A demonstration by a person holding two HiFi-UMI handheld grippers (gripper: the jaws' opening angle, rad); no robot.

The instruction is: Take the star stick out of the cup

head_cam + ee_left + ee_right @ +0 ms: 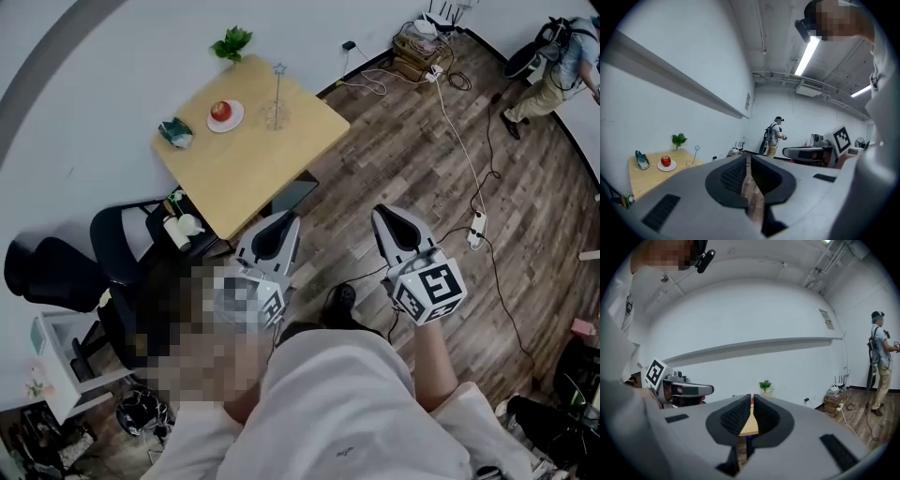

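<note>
Grey jaws of the left gripper (284, 220) and the right gripper (386, 216) are both pressed together on nothing, well apart from the wooden table (281, 164). The star stick (278, 89) stands upright in the clear cup (275, 116) near the table's right edge, just beside the apple (221, 110) on its plate (232, 122).

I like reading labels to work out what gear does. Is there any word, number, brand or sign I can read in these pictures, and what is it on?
No text here can be read.
Wall sign: print too small and blurred to read.
Marker cube on the right gripper: black-and-white square patterns only, no letters or numbers.
</note>
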